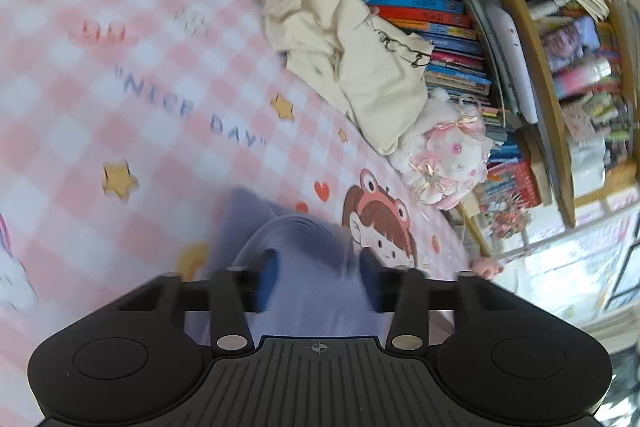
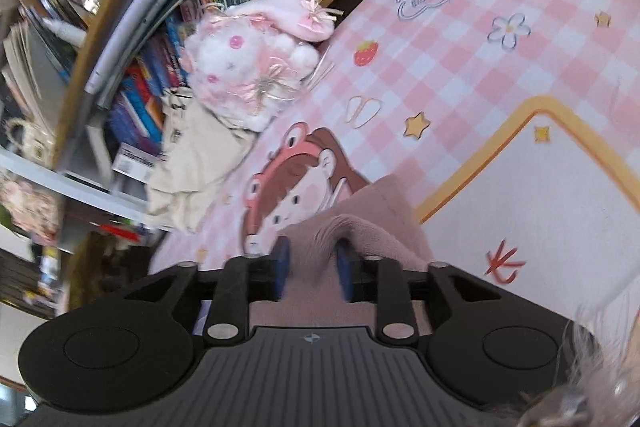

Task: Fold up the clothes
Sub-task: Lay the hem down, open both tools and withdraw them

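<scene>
The left gripper (image 1: 316,277) is partly open with purple cloth (image 1: 308,267) between its fingers, maybe loose. The right gripper (image 2: 313,269) is partly open too, around pink cloth (image 2: 360,227) bunched toward 12 o'clock.

mat (image 1: 120,99): pink-white check | garment (image 1: 304,275): lavender | crumpled garment (image 1: 352,67): cream | plush toy (image 2: 248,67): pink-white

Each wrist camera looks steeply down along its jaws, close over the checked mat (image 1: 100,115). Both views share the bookshelf (image 1: 460,39) and plush toy (image 2: 248,67).
</scene>
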Motion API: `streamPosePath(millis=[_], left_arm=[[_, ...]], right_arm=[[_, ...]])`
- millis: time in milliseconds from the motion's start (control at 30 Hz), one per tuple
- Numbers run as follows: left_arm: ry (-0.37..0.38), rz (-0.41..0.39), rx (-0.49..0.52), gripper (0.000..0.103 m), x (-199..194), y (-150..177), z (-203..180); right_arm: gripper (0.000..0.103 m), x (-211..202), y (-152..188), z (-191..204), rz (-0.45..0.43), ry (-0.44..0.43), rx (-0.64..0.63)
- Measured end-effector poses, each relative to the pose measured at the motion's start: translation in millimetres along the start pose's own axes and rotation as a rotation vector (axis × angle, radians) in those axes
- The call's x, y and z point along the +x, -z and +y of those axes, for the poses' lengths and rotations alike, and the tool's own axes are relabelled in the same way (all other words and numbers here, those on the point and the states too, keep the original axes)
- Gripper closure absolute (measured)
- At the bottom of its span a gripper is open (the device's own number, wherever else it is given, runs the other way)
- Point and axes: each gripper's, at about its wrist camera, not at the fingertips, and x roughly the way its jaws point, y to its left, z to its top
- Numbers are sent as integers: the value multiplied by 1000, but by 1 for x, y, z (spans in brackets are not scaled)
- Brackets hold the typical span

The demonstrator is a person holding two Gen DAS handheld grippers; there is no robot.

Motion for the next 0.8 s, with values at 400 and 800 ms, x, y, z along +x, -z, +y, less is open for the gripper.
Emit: streamPosePath(millis=[400, 800], left_arm=[[-162, 23, 380, 56, 2, 15, -14], [-77, -35, 524, 99, 3, 19, -39]], right_arm=[[54, 12, 36, 14, 13, 261, -535], [95, -2, 26, 26, -93, 172, -445]])
